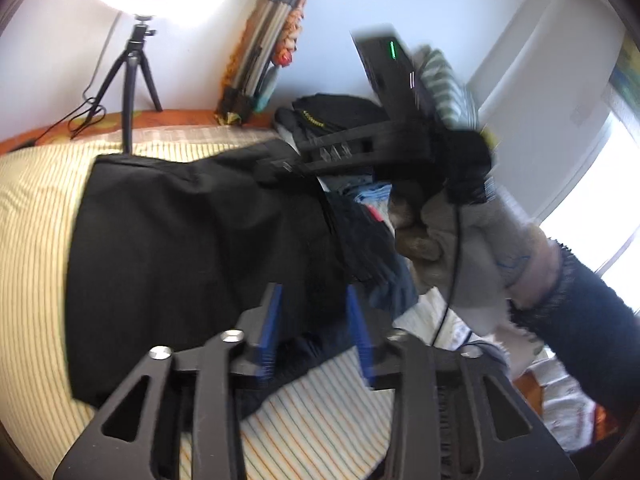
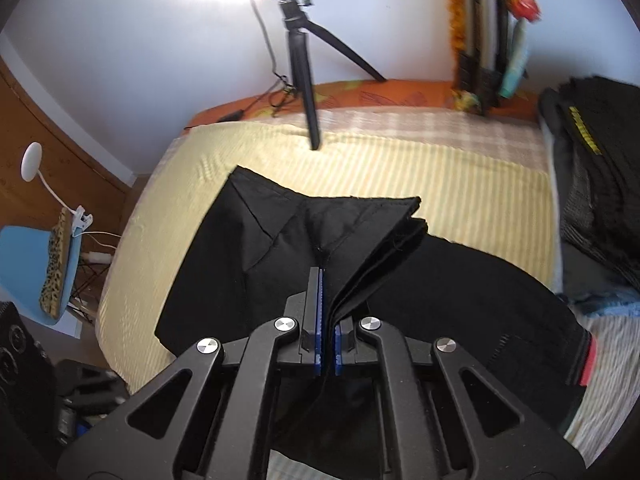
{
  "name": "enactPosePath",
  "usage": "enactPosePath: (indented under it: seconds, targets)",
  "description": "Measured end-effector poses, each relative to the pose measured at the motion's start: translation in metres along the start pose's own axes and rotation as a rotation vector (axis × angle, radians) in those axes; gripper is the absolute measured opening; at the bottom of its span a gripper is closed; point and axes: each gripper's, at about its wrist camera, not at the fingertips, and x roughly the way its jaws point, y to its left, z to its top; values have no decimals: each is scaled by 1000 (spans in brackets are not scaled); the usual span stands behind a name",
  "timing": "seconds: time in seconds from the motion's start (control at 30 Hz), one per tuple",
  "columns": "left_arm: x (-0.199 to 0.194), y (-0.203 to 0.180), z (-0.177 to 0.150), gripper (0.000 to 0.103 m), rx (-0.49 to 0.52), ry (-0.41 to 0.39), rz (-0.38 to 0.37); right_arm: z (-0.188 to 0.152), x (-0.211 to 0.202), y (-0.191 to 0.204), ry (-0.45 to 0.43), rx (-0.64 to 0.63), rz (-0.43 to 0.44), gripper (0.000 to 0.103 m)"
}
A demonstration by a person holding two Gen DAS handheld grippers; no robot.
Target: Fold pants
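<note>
Black pants on a striped bed, right gripper clamped on a folded edge, left gripper empty.

The pants (image 2: pixel 460 292) lie across the yellow striped bedcover (image 2: pixel 400 168) in the centre of the right wrist view, with a folded stack of layers raised at mid-frame. The right gripper (image 2: pixel 328 336) has its blue pads (image 2: pixel 318 312) pressed together on that raised fold (several cloth layers fan out to the right of the pads). In the left wrist view the left gripper (image 1: pixel 314 328), at lower centre, has its jaws apart with nothing between them; the pants (image 1: pixel 180 240) spread beneath it at centre left. A gloved hand (image 1: pixel 460 240) at centre right holds the right gripper's body, which is blurred. A tripod (image 2: pixel 304 60) stands on the bed at upper centre, under a bright lamp. Other dark clothing (image 2: pixel 592 160) is piled at the right edge.
</note>
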Motion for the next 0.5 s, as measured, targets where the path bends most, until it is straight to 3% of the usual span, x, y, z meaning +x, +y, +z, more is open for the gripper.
enactPosePath:
  seconds: [0.1,0.2,0.3,0.5]
  targets:
    - [-28,12,-9,39,-22,-37,27,-15,-5,-25,22,4,-2,5]
    - [-37,40,-11,39,-55,-38,141,-29,-15,-50,36,33,5,5]
    - [-31,65,-9,39,-107,-30,192,-41,-30,-73,37,65,6,5]
    - [8,64,-8,39,-66,27,230,-64,-39,-113,56,134,-11,5]
